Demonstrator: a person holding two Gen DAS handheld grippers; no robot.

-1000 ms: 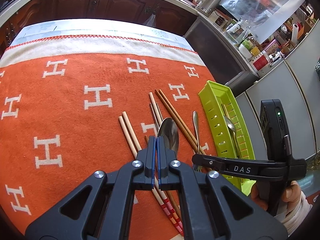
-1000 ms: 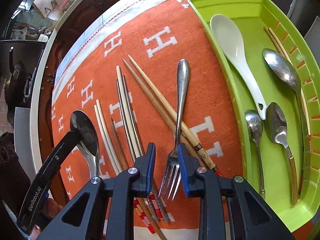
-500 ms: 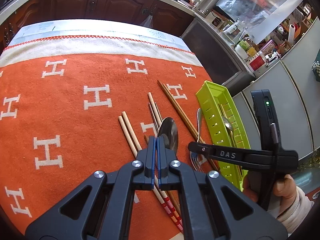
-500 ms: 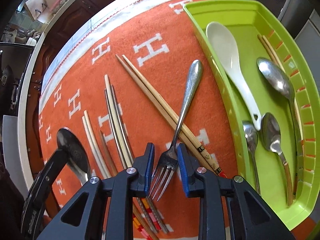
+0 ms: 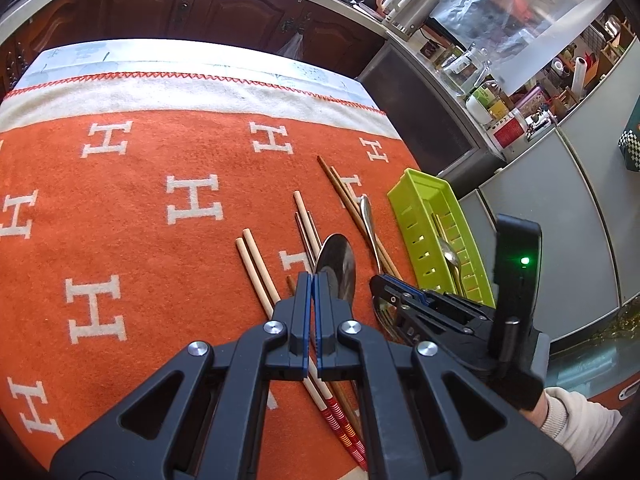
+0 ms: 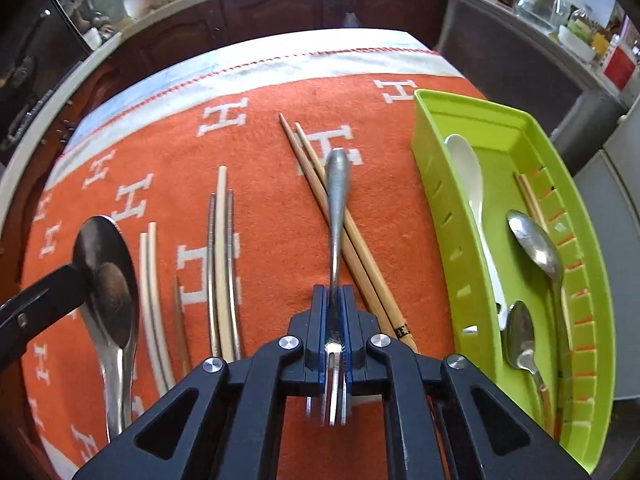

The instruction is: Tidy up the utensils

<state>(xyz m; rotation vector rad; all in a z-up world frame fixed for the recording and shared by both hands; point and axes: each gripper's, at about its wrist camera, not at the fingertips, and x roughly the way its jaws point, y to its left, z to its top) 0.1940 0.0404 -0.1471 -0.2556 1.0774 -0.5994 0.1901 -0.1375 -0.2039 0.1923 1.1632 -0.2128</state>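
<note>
Clamping right gripper (image 6: 334,322) on fork (image 6: 336,216) neck, handle crossing the brown chopsticks (image 6: 344,220) on orange cloth (image 6: 264,136), beside green tray (image 6: 436,184). Left gripper (image 5: 311,294) shut and empty, above big spoon (image 5: 336,264).

Cloth lettering: I read large white "H" letters woven across the orange cloth (image 5: 132,240) under my grippers; they ran in rows, one of them partly under the chopsticks

Cloth from my right wrist: the same white "H" letters showed on the orange cloth (image 6: 276,248), turned sideways or upside down; nothing else was printed on it

Chopstick mark: a small black band with gold marks sat near the thick end of one bamboo chopstick (image 6: 401,331); I could not read it

Shelf goods: the red label (image 5: 507,133) on the far counter carried print too small to read
</note>
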